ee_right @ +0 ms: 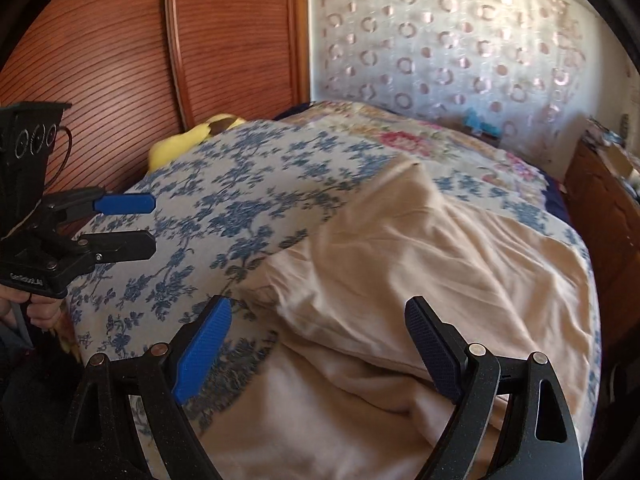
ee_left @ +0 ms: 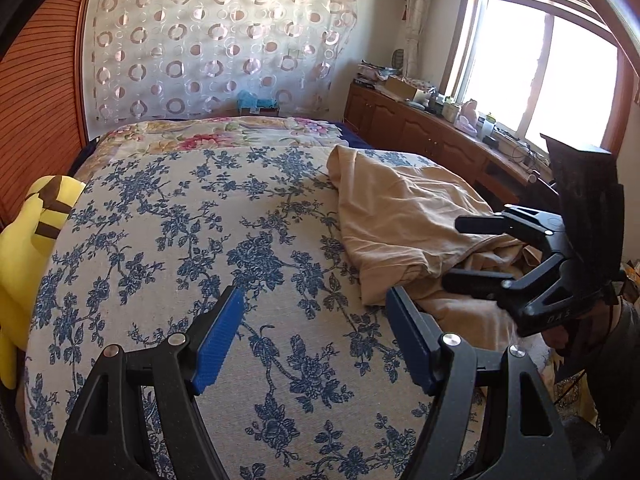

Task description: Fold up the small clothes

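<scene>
A crumpled beige garment (ee_left: 400, 216) lies on the right half of the bed, over the blue-flowered bedspread (ee_left: 168, 240). My left gripper (ee_left: 314, 336) hovers open above bare bedspread, just left of the garment's near edge, with nothing between its blue pads. My right gripper (ee_left: 452, 252) shows at the right, open, its fingers over the garment's near right part. In the right wrist view the garment (ee_right: 400, 260) fills the middle and right. There my right gripper (ee_right: 320, 348) stands open over the garment's near folds, gripping nothing. The left gripper (ee_right: 154, 224) is open at the left edge, held by a hand.
A yellow plush toy (ee_left: 28, 248) lies at the bed's left edge against a wooden wardrobe (ee_right: 120, 60). A flowered quilt (ee_left: 224, 136) covers the far end. A cluttered wooden cabinet (ee_left: 420, 120) runs along the right under the window.
</scene>
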The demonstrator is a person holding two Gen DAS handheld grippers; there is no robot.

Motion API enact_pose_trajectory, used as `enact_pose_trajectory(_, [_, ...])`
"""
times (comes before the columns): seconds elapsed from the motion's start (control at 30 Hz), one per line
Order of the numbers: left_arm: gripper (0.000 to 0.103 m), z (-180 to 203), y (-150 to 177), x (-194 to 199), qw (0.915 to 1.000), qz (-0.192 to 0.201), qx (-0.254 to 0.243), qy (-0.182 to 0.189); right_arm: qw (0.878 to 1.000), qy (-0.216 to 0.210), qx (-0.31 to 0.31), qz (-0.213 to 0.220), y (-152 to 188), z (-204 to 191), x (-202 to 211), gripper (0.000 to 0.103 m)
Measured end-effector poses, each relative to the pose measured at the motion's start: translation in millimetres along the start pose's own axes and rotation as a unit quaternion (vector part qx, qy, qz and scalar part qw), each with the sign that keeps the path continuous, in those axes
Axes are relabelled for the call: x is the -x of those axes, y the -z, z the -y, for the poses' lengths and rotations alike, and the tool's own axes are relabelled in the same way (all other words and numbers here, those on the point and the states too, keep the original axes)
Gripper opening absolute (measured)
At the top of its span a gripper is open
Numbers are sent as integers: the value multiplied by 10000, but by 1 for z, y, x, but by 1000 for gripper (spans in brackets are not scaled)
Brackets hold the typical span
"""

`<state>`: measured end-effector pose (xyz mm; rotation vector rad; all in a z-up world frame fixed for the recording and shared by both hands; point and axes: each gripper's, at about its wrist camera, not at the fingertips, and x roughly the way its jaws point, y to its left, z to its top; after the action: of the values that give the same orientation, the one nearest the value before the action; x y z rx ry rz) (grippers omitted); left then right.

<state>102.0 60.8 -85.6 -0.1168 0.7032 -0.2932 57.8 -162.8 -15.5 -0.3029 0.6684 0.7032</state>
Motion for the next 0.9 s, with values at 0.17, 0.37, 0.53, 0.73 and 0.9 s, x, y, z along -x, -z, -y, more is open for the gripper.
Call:
enact_pose_trajectory(0.17, [74,-9,2,3,9999,22,104,-10,9987,-340,90,-368,-15,1,-34,88])
enact_pose_trajectory(0.37, [74,-13,3,5,9999,33,120,-23,9960,-99,493,-738,-23,-1,-64,81])
enact_pose_trajectory(0.53, [74,-13,4,4,9999,22,113,-7,9939,147,753,-791,-27,1,-72,49])
enact_pose_trajectory(0.73, [74,-9,3,3,10000,8,76,10,9976,99,412,-539,-31,27,-50,11])
enact_pose_trajectory(0.9, [74,-5,3,0,10000,-27,9,33,9997,133,-75,175,-45,60,-7,10])
